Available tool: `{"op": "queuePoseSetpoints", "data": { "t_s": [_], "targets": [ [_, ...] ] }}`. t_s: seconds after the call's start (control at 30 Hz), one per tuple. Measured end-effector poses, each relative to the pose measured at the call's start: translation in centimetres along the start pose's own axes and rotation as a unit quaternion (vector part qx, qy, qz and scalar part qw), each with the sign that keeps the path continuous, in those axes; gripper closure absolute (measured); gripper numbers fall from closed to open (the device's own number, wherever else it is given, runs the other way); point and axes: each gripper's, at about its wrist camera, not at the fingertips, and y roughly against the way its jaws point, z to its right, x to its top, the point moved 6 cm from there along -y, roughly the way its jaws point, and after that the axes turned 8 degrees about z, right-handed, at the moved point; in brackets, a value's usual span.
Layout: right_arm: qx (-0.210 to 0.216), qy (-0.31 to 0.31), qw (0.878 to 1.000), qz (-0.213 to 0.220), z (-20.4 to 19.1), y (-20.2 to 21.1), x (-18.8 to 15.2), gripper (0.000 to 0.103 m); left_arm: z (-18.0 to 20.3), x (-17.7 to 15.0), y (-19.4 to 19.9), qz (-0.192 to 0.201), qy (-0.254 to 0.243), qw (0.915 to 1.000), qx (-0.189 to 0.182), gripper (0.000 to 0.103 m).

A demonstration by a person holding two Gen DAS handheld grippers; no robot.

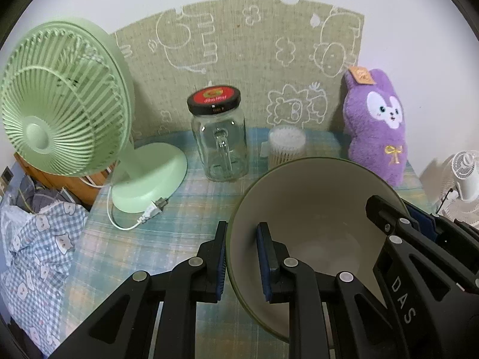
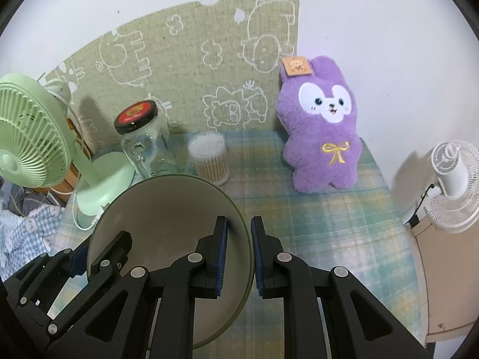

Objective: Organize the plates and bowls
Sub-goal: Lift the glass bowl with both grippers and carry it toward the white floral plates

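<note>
- Grip first: my left gripper (image 1: pixel 241 261) is clamped on the left rim of the bowl (image 1: pixel 314 209), one blue pad inside, one outside the wall.
- My right gripper (image 2: pixel 239 255) pinches the opposite rim of the same bowl (image 2: pixel 167 209) the same way, jaws narrow around the thin wall.
- I see the bowl, olive outside and cream inside, held between both grippers above the plaid tablecloth (image 2: pixel 314 224), tilted toward the cameras.
- Behind it stand a tub of cotton swabs (image 2: pixel 209 157) and a glass jar (image 1: pixel 220 137) with a red-and-black lid.
- Left of the jar sits a green fan (image 1: pixel 60 101); a purple plush rabbit (image 2: pixel 321 128) leans near the wall at right.
- A white fan (image 2: pixel 449 185) stands off the table's right edge.
</note>
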Motion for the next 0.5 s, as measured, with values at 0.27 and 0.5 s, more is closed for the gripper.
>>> {"op": "queuePoseSetpoints", "data": {
  "t_s": [0.27, 0.5],
  "targets": [
    [-0.006, -0.002, 1.0, 0.012, -0.5, 3.9, 0.4, 0.084, -0.6, 0.4, 3.6, 0.011, -0.002, 0.9999, -0.007, 0.087],
    [-0.01, -0.005, 1.0, 0.022, -1.1, 7.9, 0.7, 0.084, -1.2, 0.8, 7.0, 0.022, -0.005, 0.9997, -0.011, 0.087]
  ]
}}
